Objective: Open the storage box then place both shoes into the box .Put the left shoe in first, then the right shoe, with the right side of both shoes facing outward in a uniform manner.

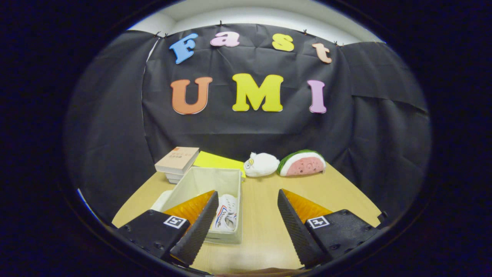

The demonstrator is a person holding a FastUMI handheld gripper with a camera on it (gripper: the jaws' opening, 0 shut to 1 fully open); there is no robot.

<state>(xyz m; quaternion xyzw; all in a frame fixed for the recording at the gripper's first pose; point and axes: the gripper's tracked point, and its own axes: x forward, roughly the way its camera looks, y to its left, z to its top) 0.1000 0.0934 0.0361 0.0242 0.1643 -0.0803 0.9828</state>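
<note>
- Gripper [248, 200] hangs with fingers spread wide, holding nothing, above the table [265, 231].
- Storage box [207, 184] stands open just ahead; white shoe [226, 213] lies inside, so placement looks well along.

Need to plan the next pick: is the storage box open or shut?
Open: the storage box has no lid on top, and a white shoe lies inside.

Gripper [248, 198] held low, aimed forward and a little downward. Fingers spread wide apart, nothing clamped between them. Left finger [198, 227] angled inward, ribbed pad facing the gap. Right finger [296, 227] mirroring it on the other side. Square marker tag on each finger base.
</note>
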